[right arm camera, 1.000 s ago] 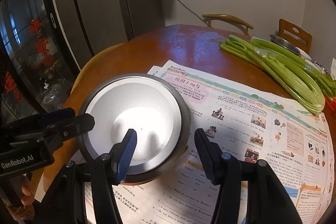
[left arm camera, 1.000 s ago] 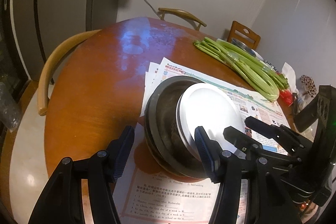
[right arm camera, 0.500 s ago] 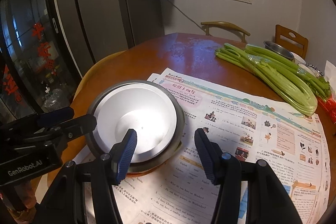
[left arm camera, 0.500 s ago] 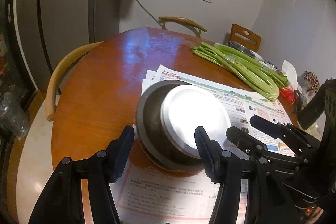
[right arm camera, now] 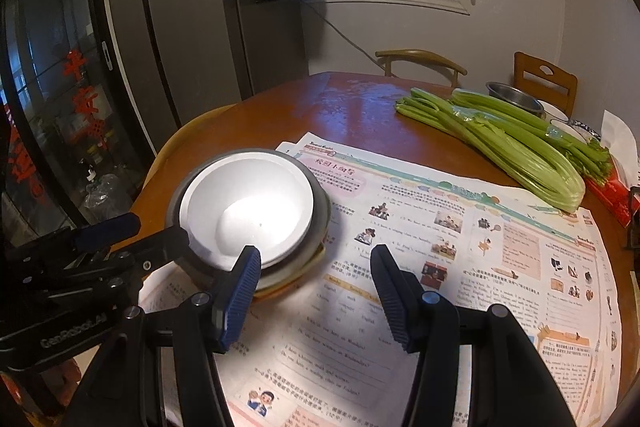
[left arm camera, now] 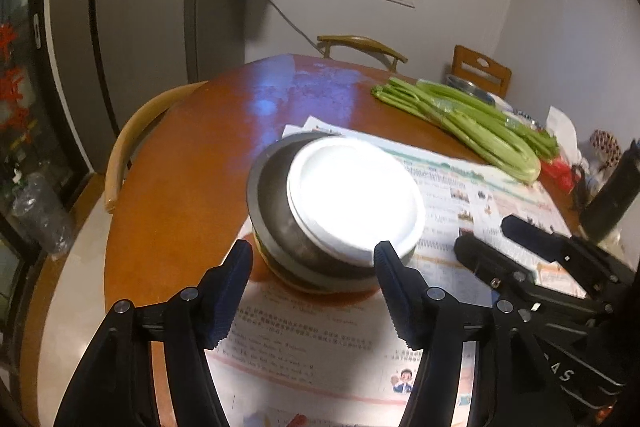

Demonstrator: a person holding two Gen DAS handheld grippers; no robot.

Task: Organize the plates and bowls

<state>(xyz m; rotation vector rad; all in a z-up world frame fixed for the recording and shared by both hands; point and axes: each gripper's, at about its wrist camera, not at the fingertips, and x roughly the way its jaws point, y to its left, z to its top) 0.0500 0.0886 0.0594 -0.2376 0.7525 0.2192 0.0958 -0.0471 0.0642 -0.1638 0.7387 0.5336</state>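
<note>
both our grippers are now further back from the stack: one white bowl [right arm camera: 248,211] inside one metal bowl [left arm camera: 276,219]. left gripper [left arm camera: 312,263], just widened, and right gripper [right arm camera: 316,267] hold nothing.

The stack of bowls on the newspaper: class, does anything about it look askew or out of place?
Yes. The white bowl sits off-centre in the metal bowl, crowding its right side in the left wrist view. The stack rests on newspaper, and a second metal bowl stands apart behind the celery.
</note>
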